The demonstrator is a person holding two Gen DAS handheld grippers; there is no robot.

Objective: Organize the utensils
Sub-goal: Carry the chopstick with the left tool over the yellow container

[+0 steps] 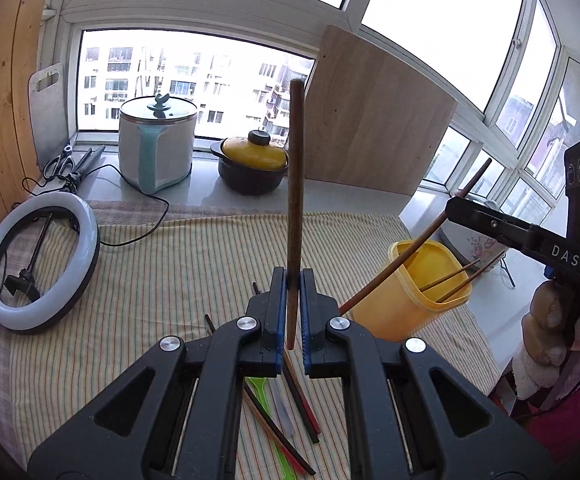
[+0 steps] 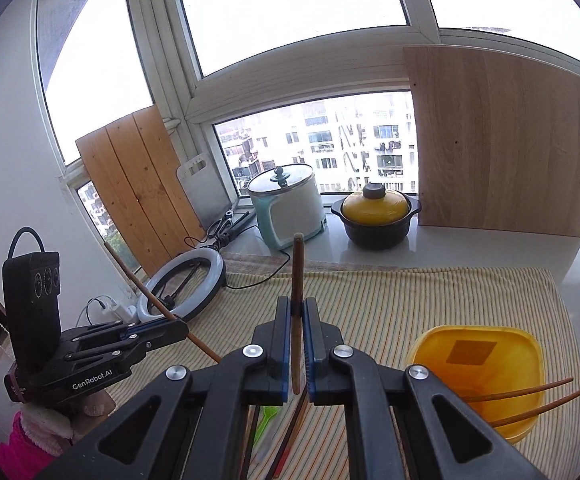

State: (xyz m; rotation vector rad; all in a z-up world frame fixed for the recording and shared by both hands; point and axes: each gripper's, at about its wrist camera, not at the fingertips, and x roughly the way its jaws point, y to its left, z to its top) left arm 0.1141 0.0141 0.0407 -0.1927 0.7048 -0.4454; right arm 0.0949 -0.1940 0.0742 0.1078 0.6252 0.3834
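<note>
The left gripper (image 1: 293, 280) is clamping a brown chopstick (image 1: 294, 200) between its blue-lined jaws, holding it nearly upright above the striped cloth (image 1: 150, 280). The right gripper (image 2: 297, 306) is pinching a second brown chopstick (image 2: 297, 280) the same way, jaws closed tight on the stick, which is standing close to vertical.

In the left wrist view, the right gripper (image 1: 455, 206) is showing at the right edge with its chopstick (image 1: 421, 240) slanting down in front of the yellow container (image 1: 425, 292). That tub is sitting on the cloth near its right side, with 2 thin chopsticks (image 1: 461, 278) already leaning inside against its rim.

Beneath the left gripper, several loose utensils (image 1: 290, 400) are lying on the cloth: dark chopsticks, a green plastic piece and a pale flat one, partly hidden by the gripper body.

In the right wrist view, the left gripper (image 2: 170, 326) is sitting at the lower left, gripping its long stick (image 2: 158, 304) on a slant.

Along the windowsill, a white and teal cooker (image 1: 156, 148), a yellow-lidded black pot (image 1: 252, 168) and a leaning wooden board (image 1: 377, 120) are standing. A ring light (image 1: 40, 260) is lying at the cloth's left edge.
</note>
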